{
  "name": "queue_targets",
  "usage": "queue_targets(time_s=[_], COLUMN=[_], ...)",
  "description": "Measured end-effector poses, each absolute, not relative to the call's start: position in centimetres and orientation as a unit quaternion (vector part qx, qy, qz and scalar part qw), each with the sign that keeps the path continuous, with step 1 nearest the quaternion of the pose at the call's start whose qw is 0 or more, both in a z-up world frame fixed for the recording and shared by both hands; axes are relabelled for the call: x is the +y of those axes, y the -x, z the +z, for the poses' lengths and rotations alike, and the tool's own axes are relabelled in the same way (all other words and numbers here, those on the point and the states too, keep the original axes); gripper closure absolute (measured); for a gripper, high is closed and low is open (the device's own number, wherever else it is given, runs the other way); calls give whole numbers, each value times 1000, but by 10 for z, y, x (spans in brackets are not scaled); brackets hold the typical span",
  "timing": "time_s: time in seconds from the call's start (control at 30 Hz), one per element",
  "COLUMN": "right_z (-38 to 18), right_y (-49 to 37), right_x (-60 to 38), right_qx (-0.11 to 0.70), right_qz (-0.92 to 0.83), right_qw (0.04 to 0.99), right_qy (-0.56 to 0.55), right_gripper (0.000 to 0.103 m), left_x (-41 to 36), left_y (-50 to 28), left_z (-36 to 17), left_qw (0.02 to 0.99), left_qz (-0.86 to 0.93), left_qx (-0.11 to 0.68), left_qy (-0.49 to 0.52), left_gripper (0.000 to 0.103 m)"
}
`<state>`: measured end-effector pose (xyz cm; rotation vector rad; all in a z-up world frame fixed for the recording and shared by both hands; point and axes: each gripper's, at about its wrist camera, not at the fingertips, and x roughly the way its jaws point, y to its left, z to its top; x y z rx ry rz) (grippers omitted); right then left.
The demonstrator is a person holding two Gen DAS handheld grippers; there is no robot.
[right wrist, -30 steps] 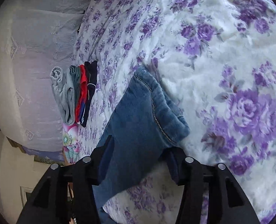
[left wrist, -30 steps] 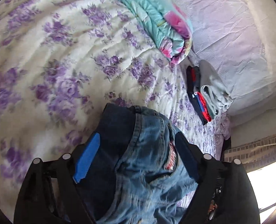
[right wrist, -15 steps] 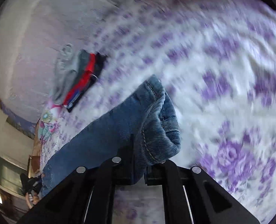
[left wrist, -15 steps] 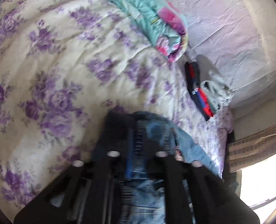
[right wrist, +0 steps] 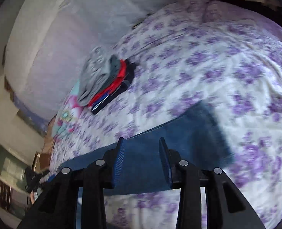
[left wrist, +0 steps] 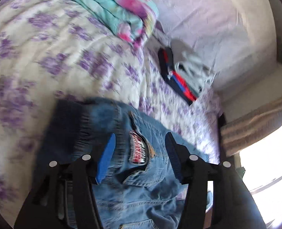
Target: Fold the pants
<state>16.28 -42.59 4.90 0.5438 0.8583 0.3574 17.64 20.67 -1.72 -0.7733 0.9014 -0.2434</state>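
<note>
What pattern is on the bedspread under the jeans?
Purple flowers on cream: the bedspread shows best in the right wrist view.

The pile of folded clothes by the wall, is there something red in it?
Yes, the pile of folded clothes on the bedspread shows a bright red layer between the grey pieces and the dark ones.

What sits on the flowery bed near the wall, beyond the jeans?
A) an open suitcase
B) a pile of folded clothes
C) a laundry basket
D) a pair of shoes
B: a small pile of folded clothes, grey over red and dark layers, lies on the bedspread by the wall.
</note>
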Motion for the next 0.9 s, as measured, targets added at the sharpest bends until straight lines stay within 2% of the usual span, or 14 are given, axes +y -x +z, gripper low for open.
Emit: queue_targets(time_s=[0.03, 0.1, 0.2, 0.23, 0.27, 0.3, 0.33, 0.47, 0.5, 0.53, 0.57, 0.6, 0.63, 0.9], right_z=[50, 39, 2, -13, -25, -29, -30, 12, 20, 32, 42, 49, 52, 40], right_y=[-168, -179, -197, -202, -202, -205, -207, -206, -207, -210, -213, -214, -219, -247], right_x=[-398, -346, -300, -297, -301, -308, -317, -319, -310, -296, -281, -269, -251, -195], right_qx=[419, 448, 509, 528, 536, 531, 541, 494, 483, 467, 454, 444, 431, 425], right_qz=[198, 259, 277, 264, 261, 263, 253, 256, 278, 303, 327, 348, 359, 389], right_qw=[851, 826, 787, 779, 772, 770, 763, 813, 818, 823, 825, 825, 828, 815], right_qy=[-246, -226, -211, -209, -219, -237, -246, -170, -145, -111, -76, -41, -2, 64], right_gripper=[64, 51, 49, 51, 62, 79, 85, 82, 82, 81, 70, 47, 42, 42], left_x=[200, 198, 220, 226, 235, 241, 252, 283, 287, 294, 295, 297, 294, 288], left_y=[-181, -191, -194, -191, -186, -182, -175, -157, -156, -157, -159, -162, -168, -201], left_z=[-20, -33, -55, -54, -54, -53, -50, -24, -21, -22, -24, -28, -33, -55], left_qw=[832, 837, 817, 812, 805, 800, 793, 831, 834, 830, 826, 819, 815, 814], left_qz=[-84, -48, -67, -69, -69, -69, -75, -3, 3, -4, -14, -28, -36, -80], left_qx=[432, 449, 446, 445, 445, 442, 433, 411, 410, 413, 417, 425, 437, 444], left_qy=[337, 308, 360, 371, 386, 399, 422, 374, 369, 373, 379, 384, 379, 364], left_gripper=[49, 49, 58, 63, 71, 71, 70, 31, 29, 29, 29, 28, 28, 27])
